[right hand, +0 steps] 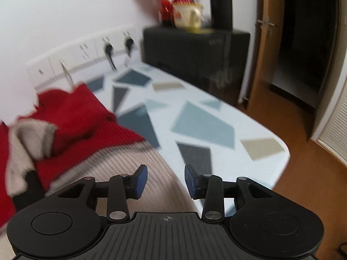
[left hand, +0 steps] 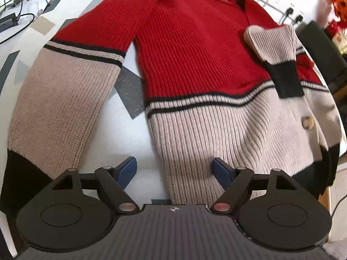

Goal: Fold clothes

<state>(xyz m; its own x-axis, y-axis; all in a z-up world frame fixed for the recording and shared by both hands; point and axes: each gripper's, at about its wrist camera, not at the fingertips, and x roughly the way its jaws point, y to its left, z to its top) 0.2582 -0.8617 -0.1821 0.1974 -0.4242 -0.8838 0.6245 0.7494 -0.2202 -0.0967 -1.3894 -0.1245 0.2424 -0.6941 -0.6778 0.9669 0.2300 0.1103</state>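
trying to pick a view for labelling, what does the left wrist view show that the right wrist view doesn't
Only the left wrist view shows the outstretched sleeve with its black cuff, the other sleeve folded onto the chest, a button, and cables on the table's far corner.

Only the right wrist view shows the black box, the mug with red flowers, the dark doorway and the wooden floor.

Both show the red and beige sweater, the patterned table, the wall sockets, and an open claw: left claw, right claw.
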